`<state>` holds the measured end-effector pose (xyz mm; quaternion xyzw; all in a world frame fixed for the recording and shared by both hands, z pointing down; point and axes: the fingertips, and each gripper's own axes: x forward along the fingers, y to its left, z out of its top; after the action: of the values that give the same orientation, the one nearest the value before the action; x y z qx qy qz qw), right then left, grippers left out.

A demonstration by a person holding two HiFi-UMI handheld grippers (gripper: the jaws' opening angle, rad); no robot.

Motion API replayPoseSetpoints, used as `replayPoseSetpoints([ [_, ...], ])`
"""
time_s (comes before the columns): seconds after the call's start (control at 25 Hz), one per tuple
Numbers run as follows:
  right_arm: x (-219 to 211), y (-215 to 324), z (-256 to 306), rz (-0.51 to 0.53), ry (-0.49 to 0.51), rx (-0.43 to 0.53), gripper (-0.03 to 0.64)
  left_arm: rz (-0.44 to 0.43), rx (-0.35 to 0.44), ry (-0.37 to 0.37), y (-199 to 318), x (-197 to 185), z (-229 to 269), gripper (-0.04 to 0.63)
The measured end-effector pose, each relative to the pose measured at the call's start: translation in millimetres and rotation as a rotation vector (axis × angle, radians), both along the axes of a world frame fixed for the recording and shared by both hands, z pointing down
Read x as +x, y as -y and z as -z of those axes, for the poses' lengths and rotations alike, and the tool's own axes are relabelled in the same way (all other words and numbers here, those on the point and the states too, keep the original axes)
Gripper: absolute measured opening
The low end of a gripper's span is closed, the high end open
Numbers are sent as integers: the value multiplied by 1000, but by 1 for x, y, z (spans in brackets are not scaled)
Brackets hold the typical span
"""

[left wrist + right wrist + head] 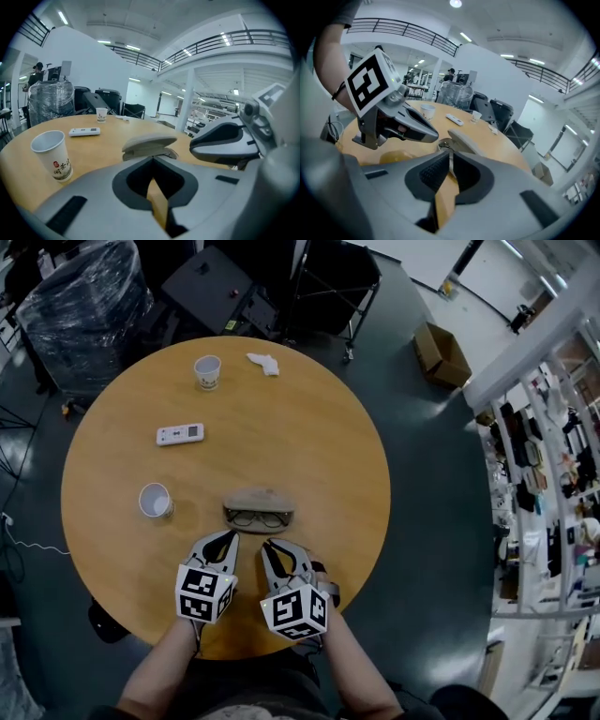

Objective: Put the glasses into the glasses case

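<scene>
A tan glasses case (259, 499) lies open near the table's front middle. Dark-framed glasses (257, 518) rest in its lower half, with the lid raised behind them. My left gripper (228, 537) is shut and empty, just short of the case's near left side. My right gripper (272, 546) is also shut and empty, a little short of the case's near right side. In the left gripper view the case (149, 143) sits straight beyond the shut jaws (152, 164), with the right gripper (225, 140) beside it. The right gripper view shows the case (461, 138) beyond its jaws (450, 157).
On the round wooden table (328, 427) a paper cup (155, 500) stands left of the case. A white remote (180, 434), a second cup (207, 371) and a crumpled tissue (264, 363) lie farther back. Chairs and a wrapped pallet (89, 306) stand beyond the table.
</scene>
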<state>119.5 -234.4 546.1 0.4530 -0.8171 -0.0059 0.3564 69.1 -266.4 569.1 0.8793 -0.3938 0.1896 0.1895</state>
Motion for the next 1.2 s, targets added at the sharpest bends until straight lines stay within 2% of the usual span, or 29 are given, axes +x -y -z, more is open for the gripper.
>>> replayPoseSetpoints([
  [0.28, 3, -42, 37, -185, 89, 64, -11, -53, 65, -111, -49, -22, 50, 5],
  [0.44, -20, -75, 56, -229, 99, 78, -11, -85, 136, -167, -79, -54, 79, 6],
  [0.64, -55, -127, 79, -283, 131, 142, -12, -103, 243, -229, -120, -103, 124, 6],
  [0.92, -85, -204, 101, -395, 73, 243, -12, -138, 248, -323, -175, -144, 150, 6],
  [1.2, -85, -269, 120, -542, 155, 330, -12, -241, 245, -326, -231, -149, 154, 6],
])
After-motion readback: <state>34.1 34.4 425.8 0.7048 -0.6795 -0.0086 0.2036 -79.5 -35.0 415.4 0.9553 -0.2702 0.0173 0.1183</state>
